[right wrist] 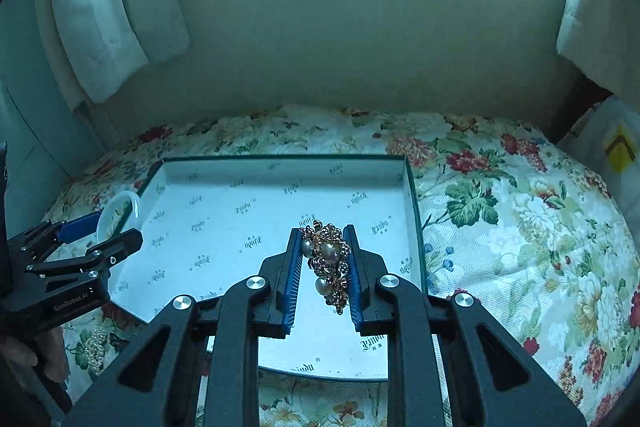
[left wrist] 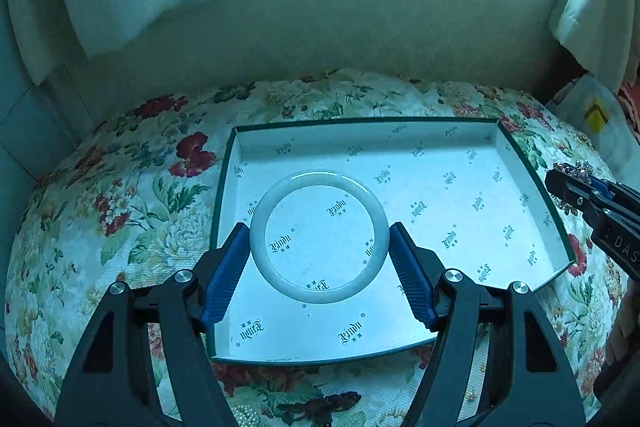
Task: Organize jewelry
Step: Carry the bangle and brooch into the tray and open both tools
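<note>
**Bangle and brooch held over an open printed box**

A shallow rectangular cardboard box, dark green on the outside and lined with white paper printed with small dark logos, lies open on a floral cloth patterned with red blooms and green leaves. Its floor appears bare of jewellery in both views.

In the left wrist view, the left gripper sits in the lower centre of the frame, its blue ribbed pads pressing on either side of a smooth, pale milky-white round bangle. The bangle is grasped flat, over the left half of the box.

In the right wrist view, the right gripper is clenched narrowly on an ornate cluster brooch of gold-toned metal flowers set with pale pearls, which hangs between the blue pads over the right part of the box, in the lower centre of the frame.

At the lower left of the right wrist view, a strand of small cream pearl beads lies on the cloth just outside the box.

A pale wall and white curtains fill the upper part of both views.
</note>
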`<move>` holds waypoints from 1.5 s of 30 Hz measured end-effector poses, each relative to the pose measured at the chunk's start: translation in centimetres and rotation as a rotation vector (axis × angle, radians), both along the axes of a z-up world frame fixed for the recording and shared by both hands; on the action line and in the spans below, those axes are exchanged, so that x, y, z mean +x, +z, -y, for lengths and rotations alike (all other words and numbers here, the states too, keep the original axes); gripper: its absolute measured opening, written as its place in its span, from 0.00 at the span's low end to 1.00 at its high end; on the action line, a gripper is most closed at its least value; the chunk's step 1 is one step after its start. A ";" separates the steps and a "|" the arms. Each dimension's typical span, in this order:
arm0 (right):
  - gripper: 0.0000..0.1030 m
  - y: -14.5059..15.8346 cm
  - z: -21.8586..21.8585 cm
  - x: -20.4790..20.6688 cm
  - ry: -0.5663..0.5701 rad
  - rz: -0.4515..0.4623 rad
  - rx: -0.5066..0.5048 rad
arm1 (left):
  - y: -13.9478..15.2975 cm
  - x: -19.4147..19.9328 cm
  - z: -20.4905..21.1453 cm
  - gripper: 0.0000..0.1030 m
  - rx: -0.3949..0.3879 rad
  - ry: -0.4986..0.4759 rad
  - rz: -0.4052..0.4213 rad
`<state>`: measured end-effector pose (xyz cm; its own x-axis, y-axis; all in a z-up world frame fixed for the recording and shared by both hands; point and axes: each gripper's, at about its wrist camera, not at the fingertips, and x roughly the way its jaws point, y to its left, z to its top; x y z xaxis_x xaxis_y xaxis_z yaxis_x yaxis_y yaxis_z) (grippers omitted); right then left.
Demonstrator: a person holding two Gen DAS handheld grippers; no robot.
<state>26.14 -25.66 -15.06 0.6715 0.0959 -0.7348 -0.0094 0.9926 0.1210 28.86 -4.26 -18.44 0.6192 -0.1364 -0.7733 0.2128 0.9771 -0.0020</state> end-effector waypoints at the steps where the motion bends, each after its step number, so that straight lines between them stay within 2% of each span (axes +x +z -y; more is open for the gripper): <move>1: 0.20 -0.9 0.0 0.3 0.000 -0.024 -0.002 | -0.8 0.2 0.1 0.68 0.007 -0.001 -0.016; 8: 0.20 -4.8 0.5 1.0 -0.018 -0.109 -0.017 | -4.7 1.1 0.3 0.68 0.038 -0.007 -0.092; 14: 0.21 -6.1 0.6 1.2 -0.019 -0.135 -0.024 | -5.7 1.2 0.4 0.69 0.054 -0.006 -0.115; 23: 0.22 -6.2 0.6 1.1 -0.020 -0.138 -0.021 | -5.7 1.3 0.3 0.69 0.056 -0.004 -0.110; 25: 0.23 -6.2 0.5 1.0 -0.017 -0.136 -0.029 | -5.7 1.3 0.4 0.72 0.057 -0.004 -0.111; 26: 0.29 -6.1 0.5 0.9 -0.016 -0.132 -0.031 | -5.6 1.3 0.4 0.76 0.056 -0.004 -0.110; 27: 0.42 -6.0 0.5 0.8 -0.018 -0.126 -0.033 | -5.5 1.2 0.4 0.78 0.052 -0.004 -0.106; 29: 0.51 -5.6 0.7 0.6 -0.026 -0.108 -0.031 | -5.3 1.1 0.5 0.79 0.053 -0.005 -0.100; 37: 0.51 -3.1 0.5 -0.7 -0.022 -0.068 -0.029 | -3.3 -0.2 0.5 0.83 0.056 -0.001 -0.074; 45: 0.51 -1.0 -1.0 -6.0 -0.004 -0.047 -0.014 | -1.5 -5.3 -0.2 0.83 0.052 -0.010 -0.067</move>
